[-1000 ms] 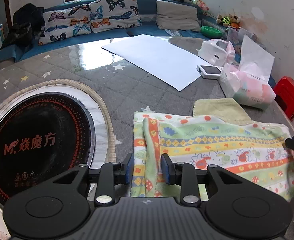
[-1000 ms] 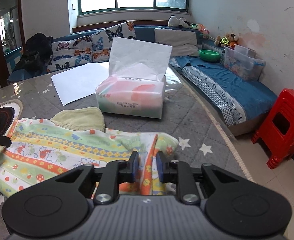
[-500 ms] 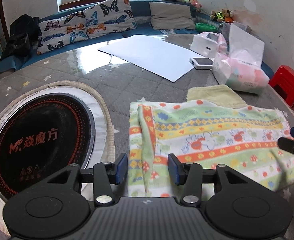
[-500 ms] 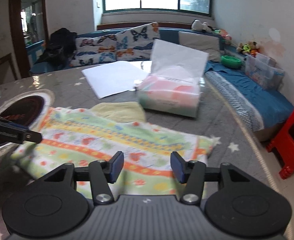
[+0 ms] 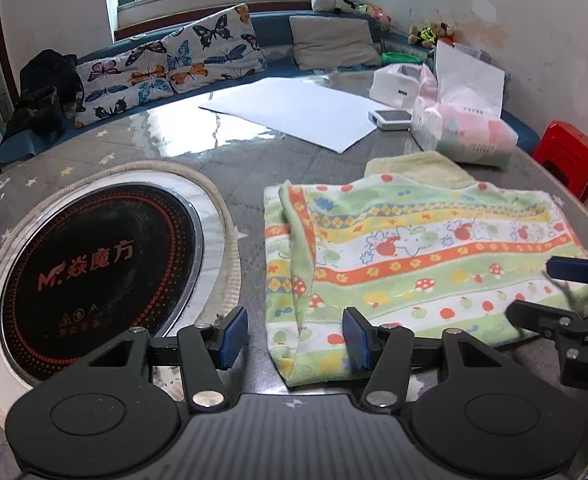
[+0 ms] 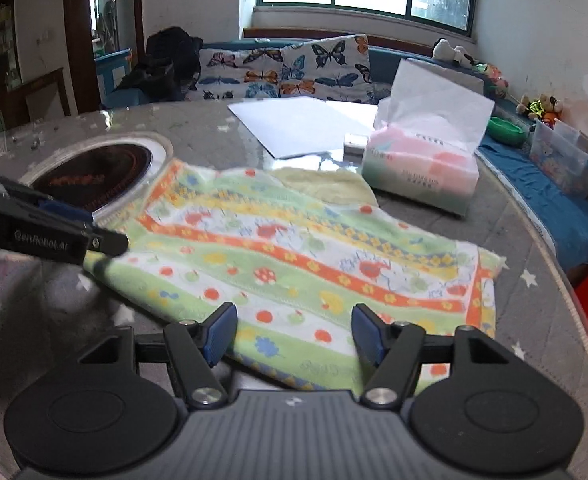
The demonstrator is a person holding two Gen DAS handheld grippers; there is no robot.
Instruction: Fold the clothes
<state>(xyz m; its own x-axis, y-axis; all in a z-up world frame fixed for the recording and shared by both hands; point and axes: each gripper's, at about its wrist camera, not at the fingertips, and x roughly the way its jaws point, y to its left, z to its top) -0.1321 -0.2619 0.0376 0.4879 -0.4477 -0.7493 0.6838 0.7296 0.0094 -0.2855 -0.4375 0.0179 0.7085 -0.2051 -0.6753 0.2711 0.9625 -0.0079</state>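
A colourful patterned towel (image 5: 413,256) (image 6: 305,260) with green, orange and yellow stripes lies flat on the grey table, its left end folded over in a ridge. My left gripper (image 5: 292,336) is open above the towel's near left corner, holding nothing. My right gripper (image 6: 294,332) is open over the towel's near edge, also holding nothing. The right gripper's fingers (image 5: 573,270) show at the right edge of the left wrist view. The left gripper's finger (image 6: 54,238) crosses the left side of the right wrist view.
A round black induction hob (image 5: 90,264) is set into the table left of the towel. Behind the towel lie a pale yellow cloth (image 5: 417,166), a tissue pack (image 5: 465,132), a white sheet (image 5: 297,112) and a small white device (image 5: 391,119). A red stool (image 5: 569,156) stands beyond the table edge.
Both grippers were shut on the towel's ends a second ago. They have opened wide, let the towel drop flat, and drawn back toward its near edge.
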